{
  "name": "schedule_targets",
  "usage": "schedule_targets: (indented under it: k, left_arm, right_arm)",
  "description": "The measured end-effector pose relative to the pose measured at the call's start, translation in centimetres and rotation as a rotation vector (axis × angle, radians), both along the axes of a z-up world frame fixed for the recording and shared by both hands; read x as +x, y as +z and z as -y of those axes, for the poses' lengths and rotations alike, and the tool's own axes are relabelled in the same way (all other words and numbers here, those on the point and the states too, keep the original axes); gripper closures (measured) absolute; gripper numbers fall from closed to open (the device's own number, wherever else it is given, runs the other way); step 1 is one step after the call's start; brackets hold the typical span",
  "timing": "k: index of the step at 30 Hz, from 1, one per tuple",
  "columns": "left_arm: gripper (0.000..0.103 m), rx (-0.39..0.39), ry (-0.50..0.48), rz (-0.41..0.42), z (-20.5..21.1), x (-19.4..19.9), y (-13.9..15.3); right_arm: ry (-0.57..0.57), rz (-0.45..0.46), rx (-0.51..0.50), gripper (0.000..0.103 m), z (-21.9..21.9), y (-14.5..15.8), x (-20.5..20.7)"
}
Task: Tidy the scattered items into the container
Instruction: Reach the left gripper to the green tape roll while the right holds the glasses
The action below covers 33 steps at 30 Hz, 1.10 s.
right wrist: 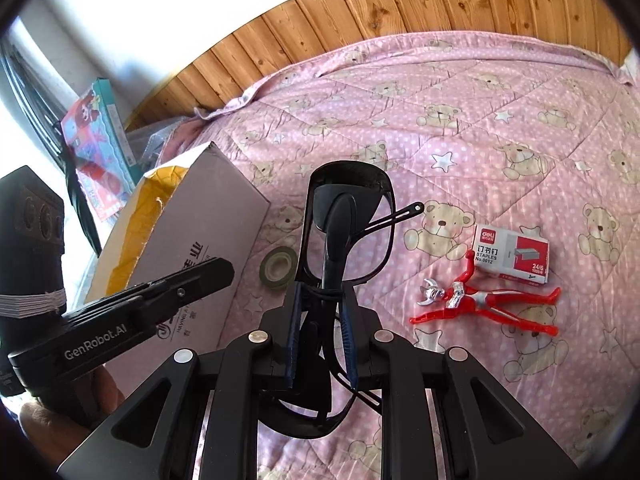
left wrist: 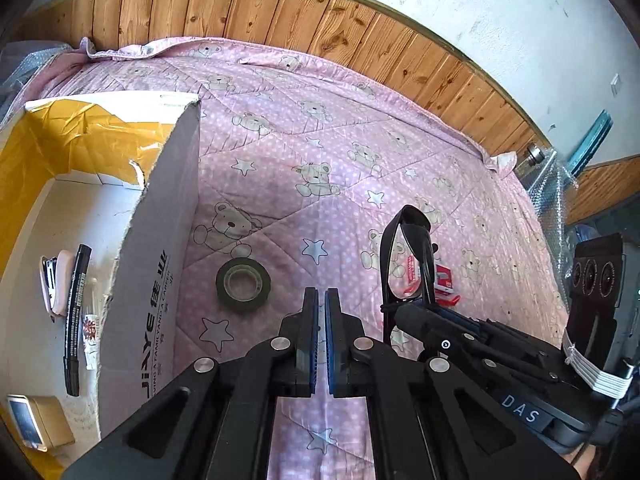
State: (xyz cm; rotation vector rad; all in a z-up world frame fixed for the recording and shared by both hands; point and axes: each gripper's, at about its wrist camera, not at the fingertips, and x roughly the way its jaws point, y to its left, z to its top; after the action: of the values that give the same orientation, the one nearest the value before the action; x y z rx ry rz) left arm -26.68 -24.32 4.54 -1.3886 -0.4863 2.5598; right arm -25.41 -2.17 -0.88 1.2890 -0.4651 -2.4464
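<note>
Sunglasses up in my right fingers, heading for the box

My right gripper (right wrist: pixel 320 320) is clamped on the black sunglasses (right wrist: pixel 346 216), lifted off the bed (right wrist: pixel 500 112) to the right of the cardboard box (left wrist: pixel 152 264). I should carry them level over the torn wall, one temple sticks out and could snag, then lower beside the marker (left wrist: pixel 76 316) and stapler (left wrist: pixel 58 284) before letting go. My left gripper (left wrist: pixel 321 336) is empty, fingers nearly together, just right of the box. Tape roll (left wrist: pixel 243 284), staples box (right wrist: pixel 510 256), red figure (right wrist: pixel 484 304) wait.
</note>
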Motion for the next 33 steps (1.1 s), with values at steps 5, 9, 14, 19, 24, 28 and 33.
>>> schedule_targets:
  k: [5,9,14,19,24,28,33]
  left_arm:
    - [0.1,0.062,0.005,-0.04,1.7,1.9,2.4]
    - [0.1,0.077,0.012,-0.056,2.7,2.6,3.4]
    - [0.099,-0.107,0.017,-0.04,0.6,1.3,1.5]
    - [0.063,-0.213,0.041,0.062,-0.8,-2.1,-3.1]
    - [0.057,-0.336,0.035,0.117,-1.4,-4.7,-7.0]
    - [0.057,-0.418,0.02,0.067,-2.2,-5.1,-8.3]
    - [0.091,-0.253,0.034,0.093,-0.3,-4.2,-7.5]
  right_arm:
    - [-0.007,-0.029,-0.012,0.084,0.3,1.5,1.3]
    - [0.001,-0.041,-0.004,0.084,1.1,2.2,2.0]
    - [-0.015,-0.023,-0.005,0.084,1.0,1.3,2.8]
    - [-0.033,0.018,-0.002,0.084,0.1,-0.4,3.2]
    - [-0.038,0.047,-0.003,0.084,-0.7,-1.8,2.4]
    - [-0.033,0.065,-0.011,0.084,-0.9,-2.7,1.4]
    - [-0.031,0.061,-0.028,0.084,-1.3,-2.9,0.8]
